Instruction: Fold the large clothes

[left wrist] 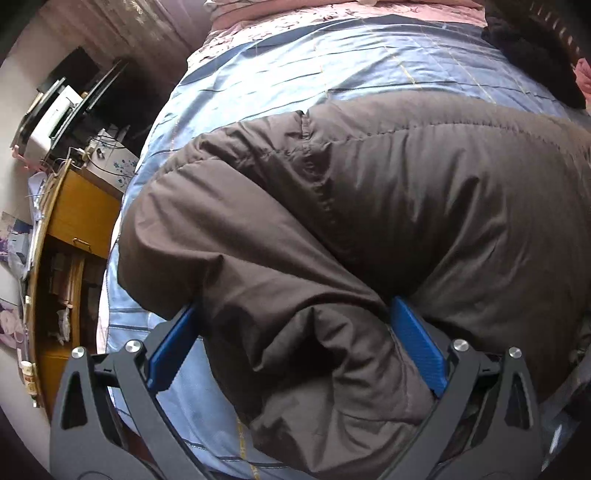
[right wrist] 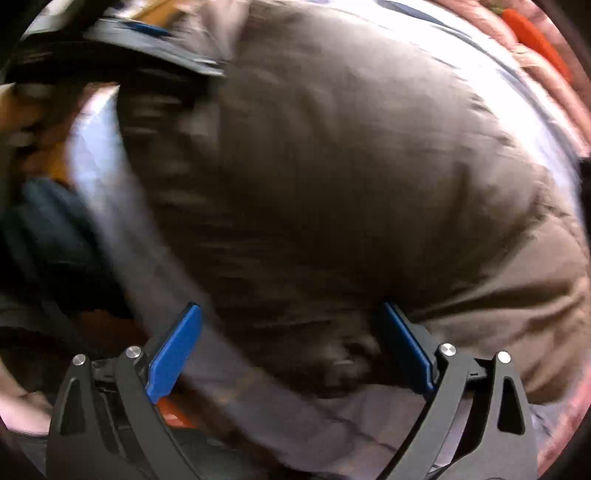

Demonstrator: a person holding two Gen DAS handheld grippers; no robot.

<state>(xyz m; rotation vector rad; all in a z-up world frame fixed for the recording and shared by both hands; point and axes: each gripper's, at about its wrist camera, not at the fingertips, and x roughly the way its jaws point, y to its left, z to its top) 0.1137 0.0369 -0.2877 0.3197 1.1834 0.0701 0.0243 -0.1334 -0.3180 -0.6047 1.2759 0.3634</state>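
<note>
A large brown padded jacket (left wrist: 369, 206) lies bunched on a blue bedspread (left wrist: 295, 62). In the left wrist view my left gripper (left wrist: 295, 321) is wide open, its blue pads (left wrist: 417, 347) on either side of a thick fold of the jacket, without pinching it. The right wrist view is motion-blurred. It shows the same brown jacket (right wrist: 351, 177) filling the frame. My right gripper (right wrist: 291, 325) is wide open with the jacket's near edge between its blue pads (right wrist: 173, 354).
A wooden cabinet (left wrist: 74, 229) with cluttered shelves and a white printer (left wrist: 51, 118) stands left of the bed. A black garment (left wrist: 535, 48) lies at the bed's far right. Pink bedding (left wrist: 332, 11) lies at the head. An orange object (right wrist: 535, 37) shows top right.
</note>
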